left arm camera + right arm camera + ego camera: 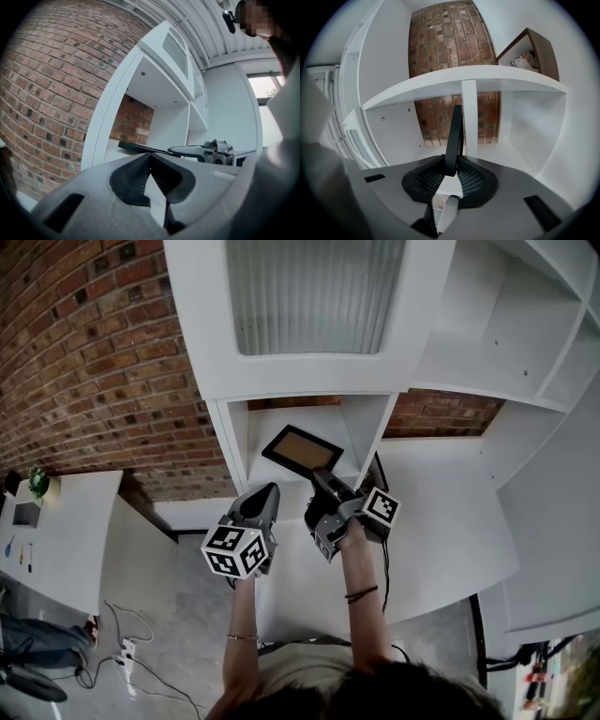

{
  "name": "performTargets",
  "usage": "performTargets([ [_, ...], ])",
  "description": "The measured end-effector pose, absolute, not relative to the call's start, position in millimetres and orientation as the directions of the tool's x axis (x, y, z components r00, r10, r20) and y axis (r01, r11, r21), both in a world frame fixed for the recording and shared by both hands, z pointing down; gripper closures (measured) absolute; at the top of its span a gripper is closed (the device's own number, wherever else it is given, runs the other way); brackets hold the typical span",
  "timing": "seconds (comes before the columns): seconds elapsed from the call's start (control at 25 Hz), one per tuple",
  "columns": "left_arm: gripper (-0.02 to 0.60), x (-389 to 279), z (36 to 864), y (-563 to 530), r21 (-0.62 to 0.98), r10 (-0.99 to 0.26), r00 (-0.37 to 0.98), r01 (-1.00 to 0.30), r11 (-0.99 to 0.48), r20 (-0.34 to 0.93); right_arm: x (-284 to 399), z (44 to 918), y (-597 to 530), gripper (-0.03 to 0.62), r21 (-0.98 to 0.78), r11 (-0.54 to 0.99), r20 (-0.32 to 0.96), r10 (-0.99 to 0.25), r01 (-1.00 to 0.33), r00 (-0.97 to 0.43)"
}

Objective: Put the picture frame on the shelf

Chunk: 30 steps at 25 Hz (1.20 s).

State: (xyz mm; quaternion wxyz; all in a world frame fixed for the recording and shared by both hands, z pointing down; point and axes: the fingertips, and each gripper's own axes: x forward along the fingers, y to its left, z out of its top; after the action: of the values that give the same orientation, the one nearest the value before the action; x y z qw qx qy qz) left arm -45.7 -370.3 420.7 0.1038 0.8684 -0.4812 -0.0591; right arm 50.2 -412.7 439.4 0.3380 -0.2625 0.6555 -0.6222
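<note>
Picture frame (302, 450), one, in right tongs (453, 165); left tongs (150, 157) empty.

Looked steeply down from the head onto the white shelf unit (309, 362) and brick wall (84, 362). Rode close behind the left gripper (150, 154), facing level into an open compartment (154, 89), right gripper (206, 151) alongside. Sat likewise behind the right gripper, facing the same shelving. Shared across all three: shelf unit, brick wall, picture frame (302, 450).

Indoor room, probably a studio office: brick wall (84, 352), white shelf (206, 334), white desk (75, 531) bearing a plant (37, 482), power strip (127, 652) on the floor (187, 634).
</note>
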Motion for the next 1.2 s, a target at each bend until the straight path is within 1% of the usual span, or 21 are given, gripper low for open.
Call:
performTargets([
  [1.2, 0.571, -51.5, 426.9, -367.5, 0.24, -0.844, 0.536, -0.821, -0.518, 0.015, 49.1, 446.5, -411.5, 0.522, -0.993, 0.114, -0.108, -0.781, 0.029, -0.615],
])
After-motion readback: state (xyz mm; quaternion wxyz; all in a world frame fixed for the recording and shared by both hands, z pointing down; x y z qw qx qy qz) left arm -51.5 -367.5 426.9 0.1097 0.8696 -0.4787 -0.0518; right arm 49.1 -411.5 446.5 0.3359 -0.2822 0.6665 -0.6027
